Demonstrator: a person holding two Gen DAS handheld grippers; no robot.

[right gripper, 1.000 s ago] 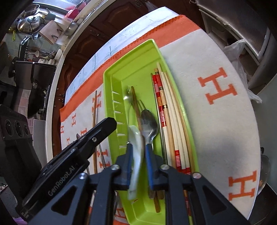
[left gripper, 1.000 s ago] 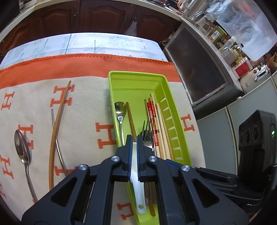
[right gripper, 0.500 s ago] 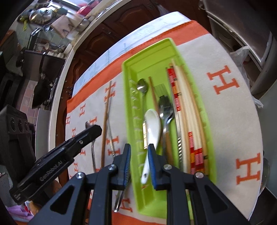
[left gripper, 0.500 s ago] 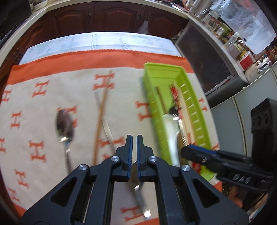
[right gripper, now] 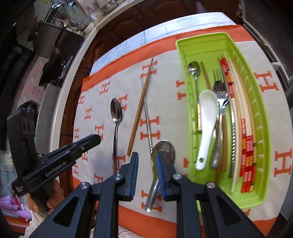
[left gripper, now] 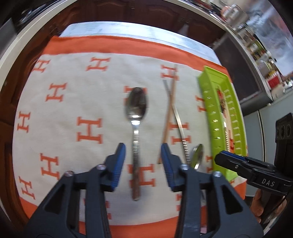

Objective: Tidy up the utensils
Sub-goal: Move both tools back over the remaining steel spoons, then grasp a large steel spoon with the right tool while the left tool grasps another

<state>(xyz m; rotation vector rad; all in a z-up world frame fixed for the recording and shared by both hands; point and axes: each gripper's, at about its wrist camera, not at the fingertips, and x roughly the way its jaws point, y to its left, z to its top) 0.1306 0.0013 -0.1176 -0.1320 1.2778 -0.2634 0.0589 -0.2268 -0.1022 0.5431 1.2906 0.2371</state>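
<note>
A cream cloth (left gripper: 77,95) with orange letters and an orange border covers the table, filling the middle of both views; a pale patterned sheet (left gripper: 113,29) shows past its far edge; dark wooden cabinets (left gripper: 146,11) run along the top under a light counter edge (left gripper: 23,42); pots and pans (right gripper: 60,45) hang at the upper left of the right view; cluttered shelves (left gripper: 263,49) sit at the upper right of the left view.
</note>
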